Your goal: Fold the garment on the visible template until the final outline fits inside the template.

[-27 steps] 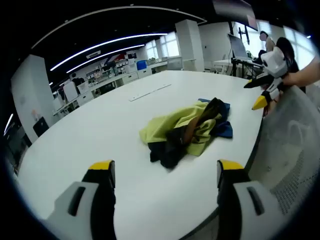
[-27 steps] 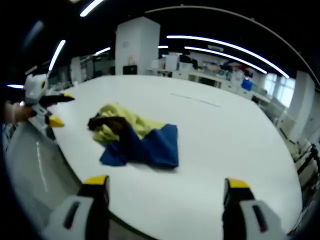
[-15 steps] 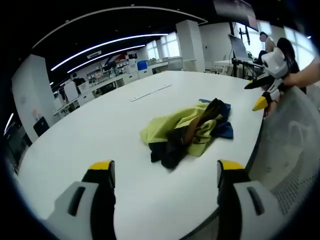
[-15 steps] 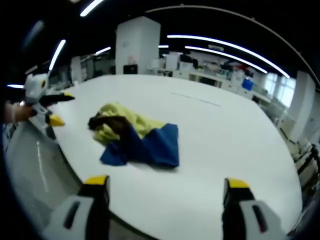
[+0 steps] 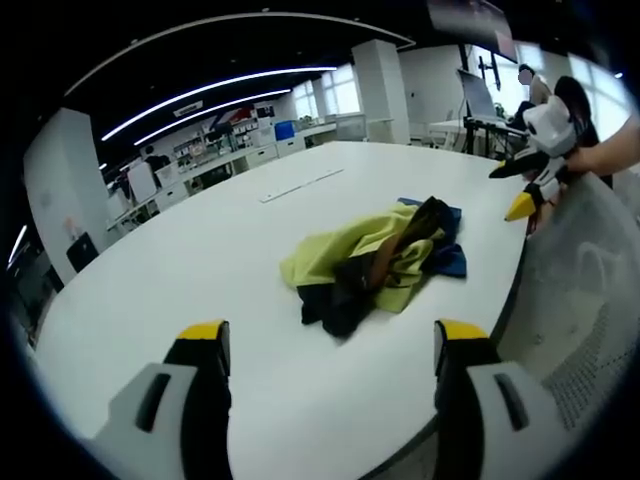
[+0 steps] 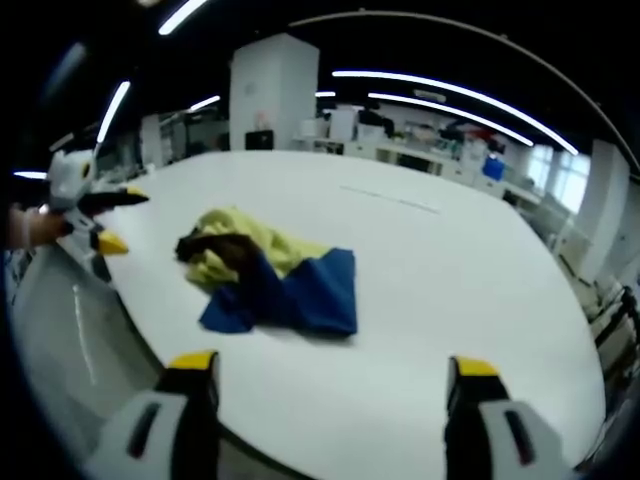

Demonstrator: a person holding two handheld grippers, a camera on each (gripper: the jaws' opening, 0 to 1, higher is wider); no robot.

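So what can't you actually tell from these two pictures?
- The garment is crumpled in both views, so its type and hidden folds can't be read.
- The template: no outline is clear on the table; a faint line far off is too small to judge.
- The dark patch on the pile: separate cloth or lining, unclear.
- Shelves behind are blurred by the fisheye.

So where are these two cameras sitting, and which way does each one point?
Left gripper view: rides the left gripper, looking along its open yellow-tipped jaws at the crumpled yellow and blue garment on the white table; a hand holds the right gripper.
Right gripper view: rides the right gripper, facing the garment from the other side; the left gripper shows.
Shared: garment, table.
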